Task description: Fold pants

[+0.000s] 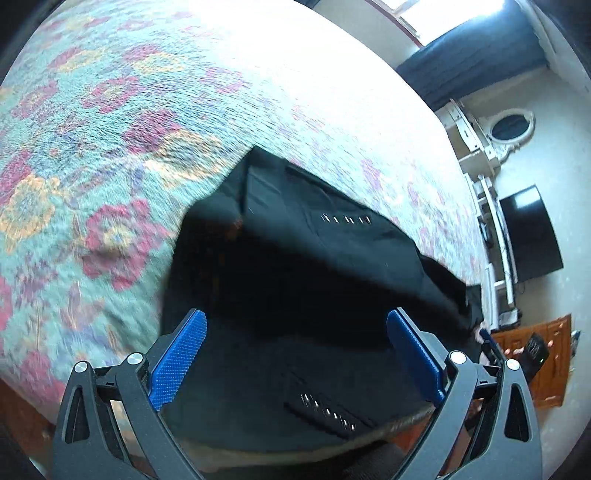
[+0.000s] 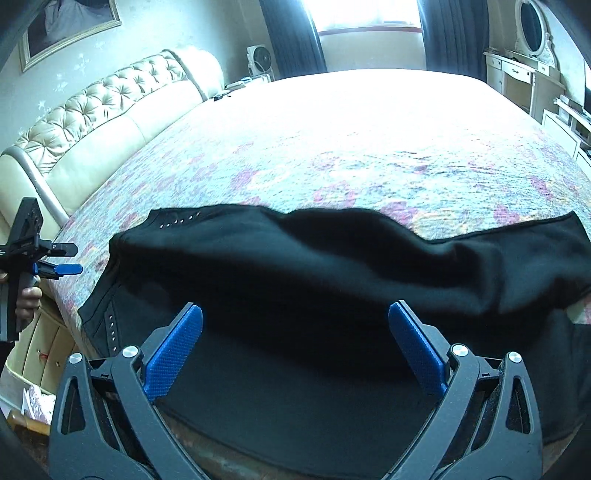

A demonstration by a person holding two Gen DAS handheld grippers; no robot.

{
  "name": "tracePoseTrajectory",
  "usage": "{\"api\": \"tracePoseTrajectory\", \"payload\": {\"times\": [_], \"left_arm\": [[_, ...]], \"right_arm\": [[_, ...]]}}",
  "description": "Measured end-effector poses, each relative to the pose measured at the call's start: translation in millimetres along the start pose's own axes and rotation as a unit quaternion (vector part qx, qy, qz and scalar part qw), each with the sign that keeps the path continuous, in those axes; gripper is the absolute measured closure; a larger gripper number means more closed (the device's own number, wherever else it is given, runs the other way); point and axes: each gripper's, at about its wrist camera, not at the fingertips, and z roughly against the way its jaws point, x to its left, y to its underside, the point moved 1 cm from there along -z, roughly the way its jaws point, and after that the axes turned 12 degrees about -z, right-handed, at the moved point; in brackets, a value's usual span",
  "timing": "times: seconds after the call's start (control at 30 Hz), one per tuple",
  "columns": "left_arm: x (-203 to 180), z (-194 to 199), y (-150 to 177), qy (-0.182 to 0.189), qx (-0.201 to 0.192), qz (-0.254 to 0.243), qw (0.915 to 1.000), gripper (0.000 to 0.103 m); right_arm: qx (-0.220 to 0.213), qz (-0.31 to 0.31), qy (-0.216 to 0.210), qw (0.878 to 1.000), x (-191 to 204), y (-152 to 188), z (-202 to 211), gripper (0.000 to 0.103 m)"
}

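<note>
Black pants (image 2: 314, 280) lie on the floral bedspread (image 2: 351, 155) near the bed's front edge, with one leg doubled over the other. A row of small metal studs (image 2: 177, 221) marks the waist end at the left. My right gripper (image 2: 295, 343) hovers over the pants, open and empty, blue pads wide apart. My left gripper (image 1: 295, 350) is also open and empty above the pants (image 1: 303, 258), at the waist end. It shows at the left edge of the right wrist view (image 2: 66, 258), beside the bed. The right gripper shows small in the left wrist view (image 1: 491, 343).
A tufted cream headboard (image 2: 110, 110) runs along the bed's left side. A white dresser with an oval mirror (image 2: 532, 33) and a dark screen (image 1: 532, 236) stand past the bed. A window with dark curtains (image 2: 365, 14) is behind the bed. A wooden cabinet (image 1: 550, 362) stands on the floor.
</note>
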Motion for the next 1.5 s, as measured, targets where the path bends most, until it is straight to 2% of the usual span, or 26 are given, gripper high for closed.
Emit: {"api": "tracePoseTrajectory", "payload": {"times": [0.07, 0.17, 0.23, 0.3, 0.33, 0.4, 0.43, 0.53, 0.6, 0.67, 0.83, 0.9, 1.0, 1.03, 1.07, 1.13, 1.27, 1.4, 1.43, 1.47, 1.5], "left_arm": [[37.5, -14.1, -24.8, 0.031, 0.005, 0.042, 0.9986, 0.006], [72.8, -42.2, -49.5, 0.047, 0.020, 0.072, 0.9961, 0.006], [79.6, -59.5, -61.5, 0.061, 0.032, 0.072, 0.9950, 0.006], [71.0, -67.4, -72.3, 0.081, 0.032, 0.048, 0.9950, 0.006], [65.7, -71.7, -75.6, 0.106, 0.034, 0.040, 0.9929, 0.006], [54.0, -84.9, -77.1, 0.184, 0.060, 0.048, 0.9800, 0.006], [49.2, -90.9, -77.4, 0.197, 0.073, 0.043, 0.9767, 0.006], [35.2, -95.2, -78.8, 0.187, 0.078, 0.005, 0.9792, 0.006], [38.2, -96.4, -81.1, 0.195, 0.079, 0.022, 0.9773, 0.006], [42.4, -96.0, -79.8, 0.207, 0.073, 0.035, 0.9749, 0.006], [34.9, -103.5, -79.1, 0.196, 0.092, -0.031, 0.9758, 0.006], [33.4, -103.1, -84.2, 0.194, 0.082, -0.008, 0.9775, 0.006], [28.2, -108.1, -88.4, 0.192, 0.066, -0.021, 0.9789, 0.007], [25.3, -112.3, -91.8, 0.191, 0.065, -0.027, 0.9790, 0.014], [24.1, -116.1, -92.7, 0.188, 0.068, -0.030, 0.9793, 0.045], [32.0, -125.9, -96.4, 0.161, 0.078, -0.022, 0.9836, 0.075], [39.4, -132.0, -98.8, 0.176, 0.083, -0.007, 0.9808, 0.075], [40.9, -133.0, -102.2, 0.173, 0.098, -0.002, 0.9800, 0.075], [40.4, -134.0, -102.3, 0.174, 0.102, 0.003, 0.9794, 0.075], [40.3, -136.4, -102.5, 0.178, 0.109, 0.010, 0.9779, 0.074], [38.2, -139.2, -103.7, 0.181, 0.111, 0.017, 0.9771, 0.074]], "right_arm": [[0.004, -0.015, 0.002, 1.000, -7.3, -11.3, -13.5, 0.002], [0.017, -0.029, 0.006, 0.999, -15.5, -20.5, -34.4, 0.002], [0.023, -0.033, 0.008, 0.999, -19.3, -23.9, -45.8, 0.002], [0.033, -0.037, 0.006, 0.999, -22.1, -25.8, -55.9, 0.002], [0.037, -0.040, 0.004, 0.998, -23.7, -27.5, -60.6, 0.002], [0.045, -0.048, -0.006, 0.998, -26.5, -30.7, -68.6, 0.002], [0.048, -0.051, -0.010, 0.998, -26.5, -32.4, -72.2, 0.002], [0.057, -0.042, -0.024, 0.997, -19.9, -39.6, -81.9, 0.002], [0.071, -0.021, -0.042, 0.996, -13.2, -48.4, -89.1, 0.002], [0.085, 0.014, -0.042, 0.995, -5.5, -58.6, -97.6, 0.002], [0.108, 0.082, -0.050, 0.989, 7.7, -88.1, -115.0, 0.002], [0.119, 0.087, -0.064, 0.987, 10.5, -98.3, -116.8, 0.002], [0.122, 0.093, -0.101, 0.983, 16.7, -111.4, -108.2, 0.002], [0.121, 0.099, -0.104, 0.982, 18.1, -114.3, -106.4, 0.002], [0.127, 0.106, -0.105, 0.981, 19.8, -116.0, -107.8, 0.002], [0.144, 0.119, -0.091, 0.978, 20.0, -117.5, -119.6, 0.002], [0.198, 0.126, -0.054, 0.971, 11.2, -116.0, -160.4, 0.002], [0.243, 0.140, -0.024, 0.959, 3.7, -109.5, -192.2, 0.003], [0.257, 0.147, -0.021, 0.955, 3.4, -105.8, -197.7, 0.018], [0.270, 0.154, -0.011, 0.950, 3.3, -101.7, -202.4, 0.046], [0.268, 0.157, -0.001, 0.951, 3.8, -101.1, -202.3, 0.049]]}}
